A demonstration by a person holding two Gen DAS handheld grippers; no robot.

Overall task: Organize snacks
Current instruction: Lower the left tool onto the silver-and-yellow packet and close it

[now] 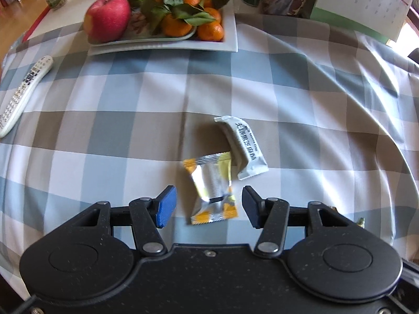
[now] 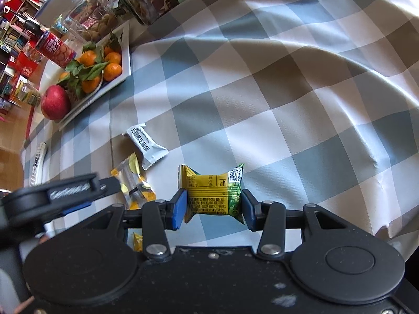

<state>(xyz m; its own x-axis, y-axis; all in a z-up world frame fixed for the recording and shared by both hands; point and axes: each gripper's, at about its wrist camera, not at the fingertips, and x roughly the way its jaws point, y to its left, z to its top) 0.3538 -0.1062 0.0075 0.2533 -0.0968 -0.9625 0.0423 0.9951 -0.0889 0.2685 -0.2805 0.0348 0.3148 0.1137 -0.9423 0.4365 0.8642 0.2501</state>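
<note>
My left gripper is open above the checked tablecloth, with a silver and yellow snack packet lying between its fingers. A white snack packet lies just beyond it, touching its far corner. My right gripper is shut on a yellow and green snack packet, held just above the cloth. In the right wrist view the left gripper shows at the left, over the silver and yellow packet, with the white packet behind.
A white tray with a red apple and several tangerines stands at the far side. A white remote lies at the left. Jars, cans and a calendar line the back edge. Another yellow wrapper lies under my right gripper.
</note>
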